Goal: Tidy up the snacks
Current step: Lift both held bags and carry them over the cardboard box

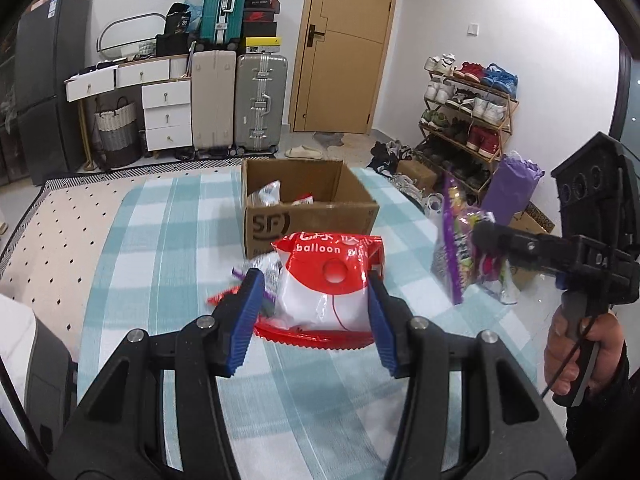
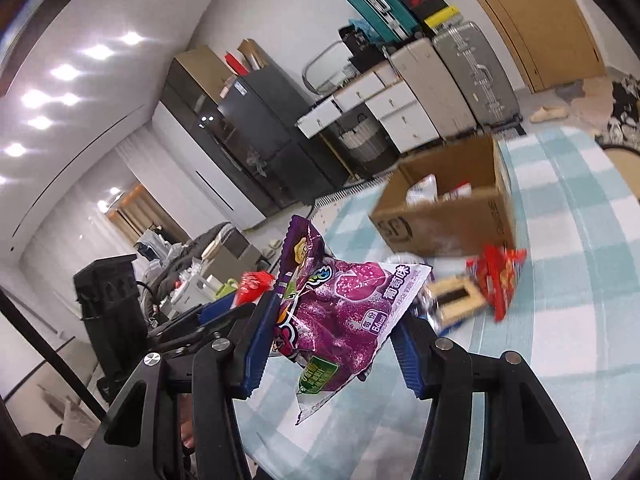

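Because the cardboard box (image 1: pixel 310 216) stands open-topped on the checked cloth (image 1: pixel 160 240), it evidently serves as collection point. Left gripper (image 1: pixel 314 316) pinches the red-and-white bag (image 1: pixel 328 284) before it; right gripper (image 2: pixel 332 344) holds the purple packet (image 2: pixel 340 312) aloft, ready for deposit.

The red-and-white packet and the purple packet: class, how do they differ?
The red-and-white packet sits between the left gripper's fingers, low over the checked cloth; the purple packet hangs lifted in the right gripper. The red-and-white packet looks puffy, the purple packet crumpled. Both are sealed and outside the cardboard box.
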The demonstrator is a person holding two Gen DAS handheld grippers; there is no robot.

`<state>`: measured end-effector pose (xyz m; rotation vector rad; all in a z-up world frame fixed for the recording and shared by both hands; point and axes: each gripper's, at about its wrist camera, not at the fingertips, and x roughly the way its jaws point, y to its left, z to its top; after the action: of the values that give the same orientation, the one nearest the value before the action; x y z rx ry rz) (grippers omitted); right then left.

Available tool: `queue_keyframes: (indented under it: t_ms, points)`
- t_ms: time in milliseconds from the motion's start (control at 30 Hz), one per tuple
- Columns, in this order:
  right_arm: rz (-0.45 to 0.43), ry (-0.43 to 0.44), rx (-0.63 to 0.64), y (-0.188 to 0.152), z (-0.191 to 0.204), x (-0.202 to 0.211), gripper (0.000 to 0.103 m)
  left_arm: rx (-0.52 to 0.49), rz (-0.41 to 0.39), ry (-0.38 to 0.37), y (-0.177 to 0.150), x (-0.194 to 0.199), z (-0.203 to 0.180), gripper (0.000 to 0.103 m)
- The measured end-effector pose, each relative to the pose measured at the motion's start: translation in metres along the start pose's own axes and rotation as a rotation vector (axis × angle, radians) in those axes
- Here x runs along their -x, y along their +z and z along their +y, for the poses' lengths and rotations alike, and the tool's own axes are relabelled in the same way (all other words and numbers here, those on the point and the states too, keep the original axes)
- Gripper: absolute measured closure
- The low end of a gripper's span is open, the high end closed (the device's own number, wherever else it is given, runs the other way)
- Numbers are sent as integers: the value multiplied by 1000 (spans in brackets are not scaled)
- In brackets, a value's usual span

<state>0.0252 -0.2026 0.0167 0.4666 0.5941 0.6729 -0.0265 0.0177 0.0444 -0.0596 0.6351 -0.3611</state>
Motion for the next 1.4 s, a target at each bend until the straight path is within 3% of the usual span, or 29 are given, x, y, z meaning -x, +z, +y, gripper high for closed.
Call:
queue_keyframes:
  t_ms: [100, 233, 367, 667, 800, 1000, 1233, 1400]
  points:
    - [-32, -9, 48, 23, 9, 9, 48, 22, 13, -41, 30, -8, 2, 55]
    - [-72, -19, 100, 57, 17, 14, 48, -20, -24, -9, 70, -15, -1, 55]
    - [-91, -42, 137, 90, 19, 10, 48, -21, -7, -29, 109, -35, 3, 55]
    - [-117, -53, 94, 167, -3, -28, 48, 16, 36, -18, 194, -102, 19, 55]
    - [-104, -108, 125, 199, -13, -54, 48, 20, 76, 2, 222, -145, 29, 55]
    - [-12, -204, 163, 210, -45, -109, 48, 43, 176, 7, 228, -221, 42, 55]
    - [83, -277, 177, 192, -92, -157, 48, 50, 272, -6, 200, -292, 53, 55]
    - [135, -299, 161, 175, -124, -180, 48, 43, 310, -5, 178, -323, 60, 55]
